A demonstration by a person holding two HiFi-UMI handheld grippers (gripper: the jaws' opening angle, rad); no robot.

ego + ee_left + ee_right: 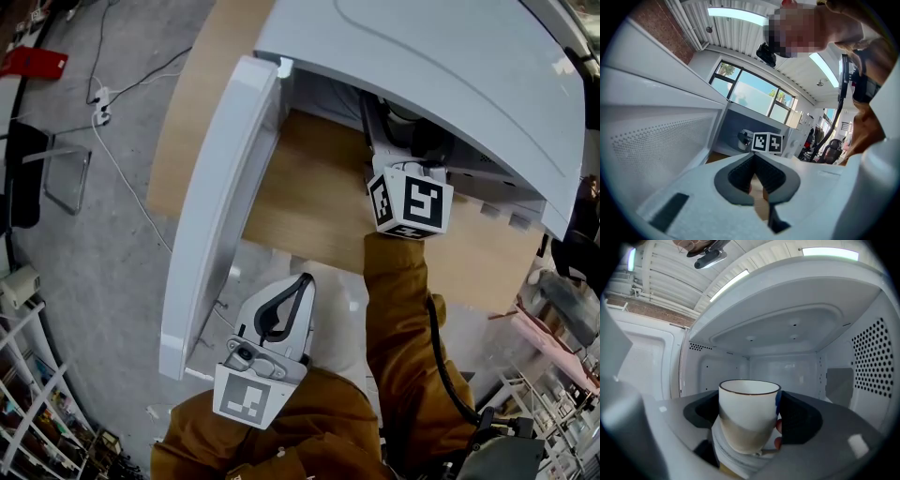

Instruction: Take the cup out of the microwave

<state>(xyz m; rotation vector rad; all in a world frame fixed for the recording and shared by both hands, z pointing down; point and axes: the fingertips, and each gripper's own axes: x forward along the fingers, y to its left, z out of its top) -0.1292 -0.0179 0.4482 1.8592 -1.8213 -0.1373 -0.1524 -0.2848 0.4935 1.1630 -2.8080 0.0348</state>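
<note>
1. The microwave [450, 84] has its door [220, 206] swung wide to the left, probably to leave the cavity free for reaching in; the cup [748, 420] is inside the cavity, upright.
2. The right gripper [750, 404] has its jaws pressed against the cup's two sides, gripping it; this hold looks meant for drawing it out.
3. The right arm's brown sleeve [398, 300] stretches forward into the opening; the left gripper [754, 161] hangs back by the body, beside the door, tips closed together on nothing.
</note>
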